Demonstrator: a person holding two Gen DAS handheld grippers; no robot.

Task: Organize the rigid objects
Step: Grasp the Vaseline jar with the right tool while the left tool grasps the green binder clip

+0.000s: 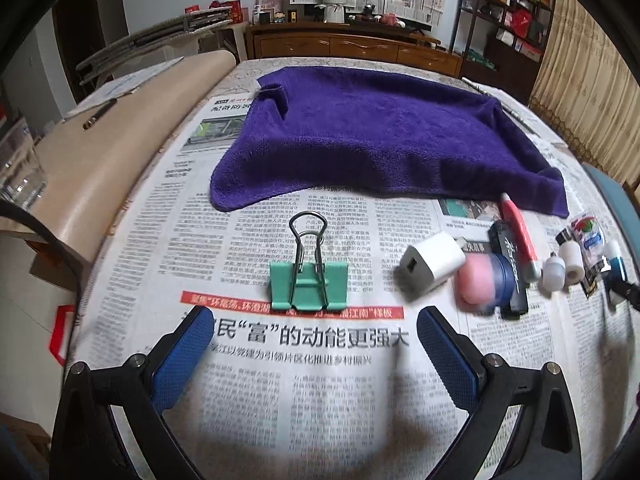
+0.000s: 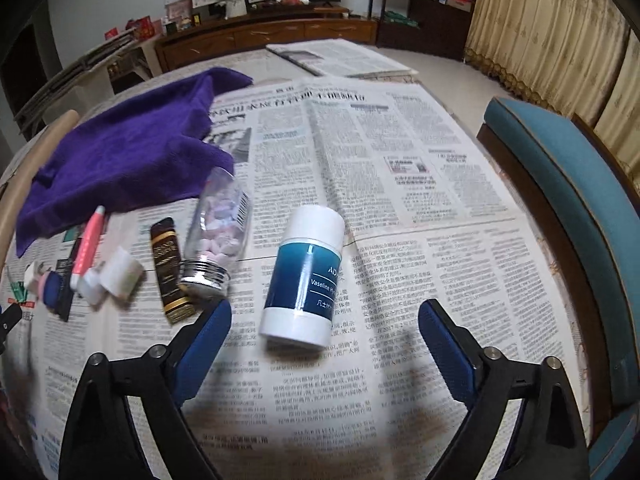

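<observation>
Each tool (image 1: pixel 316 330) (image 2: pixel 325 330) has black arms, silver screws, textured blue pads.

Pink foam item (image 1: pixel 476 280) motion-blurred, green binder clip (image 2: pixel 18 290) cut by frame edge

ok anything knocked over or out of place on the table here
Nothing spilled or broken. Two containers lie on their sides on the newspaper: the blue and white vaseline tube and the clear pill bottle, cap on. The purple towel is rumpled, one corner folded over. Both tongs are open and hold nothing.
</observation>
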